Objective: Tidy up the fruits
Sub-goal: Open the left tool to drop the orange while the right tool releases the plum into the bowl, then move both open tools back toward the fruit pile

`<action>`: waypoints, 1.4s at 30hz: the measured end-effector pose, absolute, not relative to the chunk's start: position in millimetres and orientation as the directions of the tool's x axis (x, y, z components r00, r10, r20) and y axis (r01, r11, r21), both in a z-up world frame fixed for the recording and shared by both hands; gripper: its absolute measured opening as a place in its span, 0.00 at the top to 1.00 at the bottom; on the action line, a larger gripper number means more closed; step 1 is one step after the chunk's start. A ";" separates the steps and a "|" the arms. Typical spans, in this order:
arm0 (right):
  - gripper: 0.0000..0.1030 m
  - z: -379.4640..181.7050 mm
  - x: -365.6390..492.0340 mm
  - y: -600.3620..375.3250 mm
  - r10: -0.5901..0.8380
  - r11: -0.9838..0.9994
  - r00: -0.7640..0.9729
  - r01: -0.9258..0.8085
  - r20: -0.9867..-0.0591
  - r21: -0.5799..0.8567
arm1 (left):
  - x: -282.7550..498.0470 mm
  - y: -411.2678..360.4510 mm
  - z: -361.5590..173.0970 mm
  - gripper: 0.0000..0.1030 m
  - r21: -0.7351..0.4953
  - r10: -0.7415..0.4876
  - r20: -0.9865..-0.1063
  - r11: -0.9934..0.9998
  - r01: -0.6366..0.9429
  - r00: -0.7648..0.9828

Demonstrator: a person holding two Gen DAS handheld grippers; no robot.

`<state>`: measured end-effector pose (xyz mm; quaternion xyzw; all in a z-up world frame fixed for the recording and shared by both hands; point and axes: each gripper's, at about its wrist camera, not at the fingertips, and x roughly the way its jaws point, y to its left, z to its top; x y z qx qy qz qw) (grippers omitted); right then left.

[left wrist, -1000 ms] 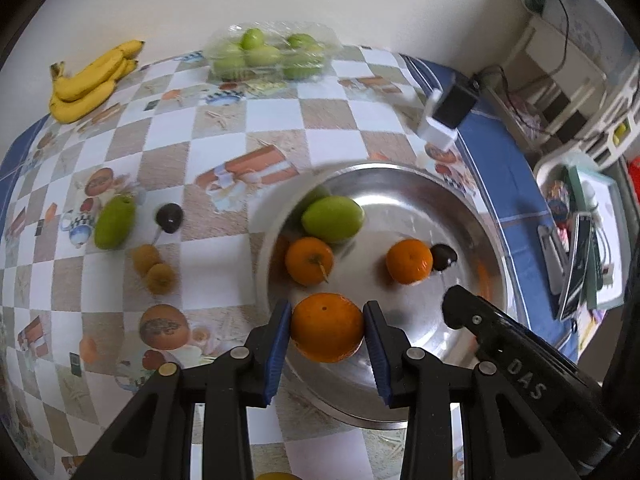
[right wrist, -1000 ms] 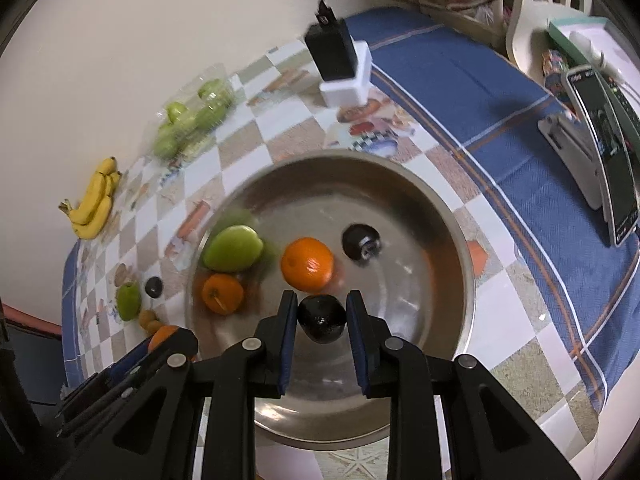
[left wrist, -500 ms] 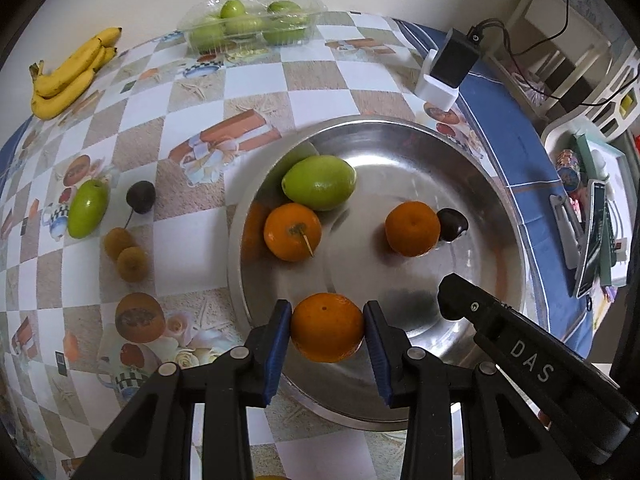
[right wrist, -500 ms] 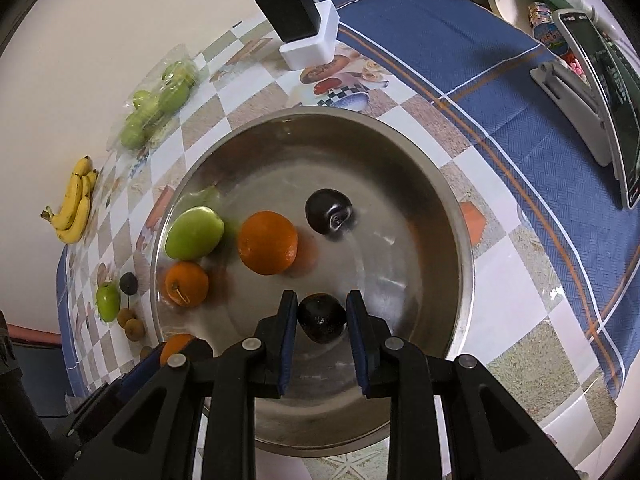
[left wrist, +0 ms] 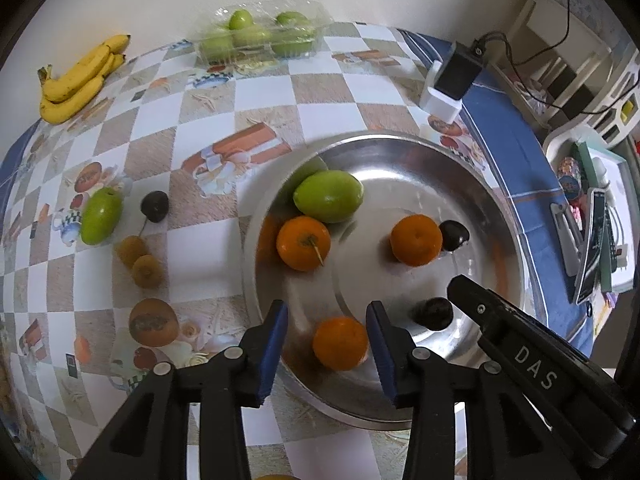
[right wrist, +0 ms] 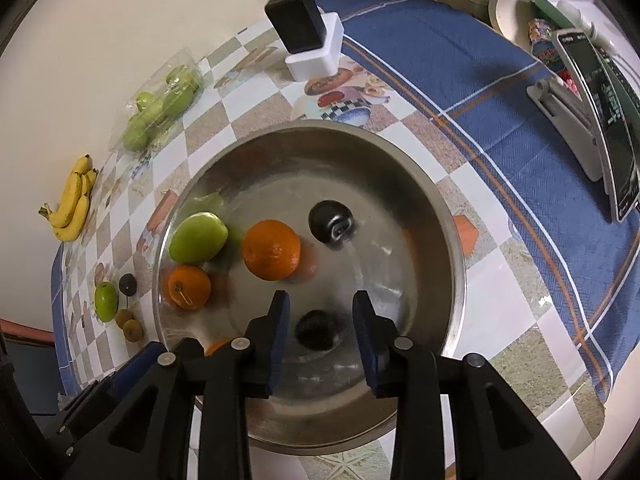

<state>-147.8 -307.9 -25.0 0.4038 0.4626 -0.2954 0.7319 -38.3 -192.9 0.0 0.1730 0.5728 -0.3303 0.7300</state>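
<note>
A steel bowl (left wrist: 492,216) (right wrist: 436,208) holds a green mango (left wrist: 328,196) (right wrist: 198,237), oranges (left wrist: 303,237) (left wrist: 416,240) (right wrist: 271,255) and a dark plum (left wrist: 454,235) (right wrist: 331,220). My left gripper (left wrist: 327,340) is open; an orange (left wrist: 340,343) lies in the bowl between its fingers. My right gripper (right wrist: 320,320) is open above a dark plum (right wrist: 316,330) (left wrist: 433,313) lying in the bowl. On the table to the left lie a green mango (left wrist: 101,215), a dark plum (left wrist: 155,206) and brown fruits (left wrist: 140,260).
Bananas (left wrist: 78,80) and a clear box of green fruits (left wrist: 260,36) lie at the far edge by the wall. A black charger on a white block (left wrist: 450,84) stands behind the bowl. A phone on a stand (right wrist: 600,120) is on the blue cloth at right.
Both grippers opened. The left let go of the orange and the right let go of the dark plum; both fruits now lie in the bowl.
</note>
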 end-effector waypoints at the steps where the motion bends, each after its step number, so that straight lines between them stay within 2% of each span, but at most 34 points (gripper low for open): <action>1: 0.67 -23.7 -147.4 -307.5 -0.062 0.503 0.399 0.804 -0.915 0.317 | -36.7 -191.6 0.8 0.56 -0.125 -0.283 -0.950 0.728 0.674 0.130; 8: 0.67 -21.1 -143.2 -304.2 -0.067 0.525 0.398 0.794 -0.915 0.307 | -16.4 -174.4 1.1 0.51 -0.097 -0.246 -0.954 0.795 0.599 0.172; 9: 0.62 -21.5 -141.9 -303.5 -0.066 0.528 0.394 0.794 -0.917 0.302 | -12.7 -171.4 0.7 0.48 -0.090 -0.237 -0.954 0.806 0.585 0.181; 10: 0.52 -22.1 -140.6 -302.7 -0.066 0.531 0.387 0.794 -0.920 0.296 | -9.0 -168.5 0.5 0.46 -0.084 -0.229 -0.955 0.818 0.569 0.188; 12: 0.42 -23.1 -137.7 -300.7 -0.068 0.539 0.373 0.794 -0.925 0.281 | -1.9 -161.3 -0.3 0.41 -0.079 -0.215 -0.957 0.841 0.536 0.196; 14: 0.42 -23.8 -134.3 -298.9 -0.072 0.554 0.359 0.790 -0.931 0.262 | 4.2 -154.5 -1.5 0.37 -0.072 -0.200 -0.959 0.859 0.507 0.203; 15: 0.41 -24.0 -132.8 -298.0 -0.075 0.561 0.352 0.789 -0.933 0.252 | 7.0 -151.2 -2.2 0.31 -0.064 -0.189 -0.959 0.869 0.492 0.209; 18: 0.30 -25.0 -129.6 -295.3 -0.086 0.578 0.332 0.784 -0.939 0.224 | 14.5 -141.8 -4.6 0.19 -0.040 -0.156 -0.962 0.895 0.444 0.226; 21: 0.26 -25.7 -127.3 -293.4 -0.089 0.590 0.327 0.778 -0.941 0.215 | 19.4 -134.5 -6.4 0.08 -0.011 -0.122 -0.961 0.913 0.408 0.247; 26: 0.23 -27.7 -124.9 -290.9 -0.092 0.602 0.317 0.773 -0.944 0.201 | 23.2 -129.6 -6.1 0.05 0.020 -0.096 -0.956 0.922 0.387 0.276; 29: 0.16 -28.7 -123.7 -289.8 -0.097 0.605 0.313 0.772 -0.945 0.194 | 24.0 -127.8 -4.8 0.03 0.034 -0.085 -0.953 0.924 0.381 0.292; 33: 0.15 -27.7 -123.3 -288.9 -0.111 0.611 0.320 0.769 -0.941 0.189 | 25.6 -126.1 -4.4 0.00 0.043 -0.079 -0.950 0.925 0.376 0.303; 36: 0.00 -27.0 -123.6 -288.4 -0.121 0.611 0.331 0.768 -0.936 0.192 | 26.8 -124.9 -4.3 0.00 0.051 -0.075 -0.947 0.925 0.377 0.311; 42: 0.00 -26.9 -120.8 -286.6 -0.124 0.623 0.340 0.758 -0.932 0.193 | 29.2 -121.8 -4.0 0.00 0.063 -0.073 -0.943 0.919 0.389 0.326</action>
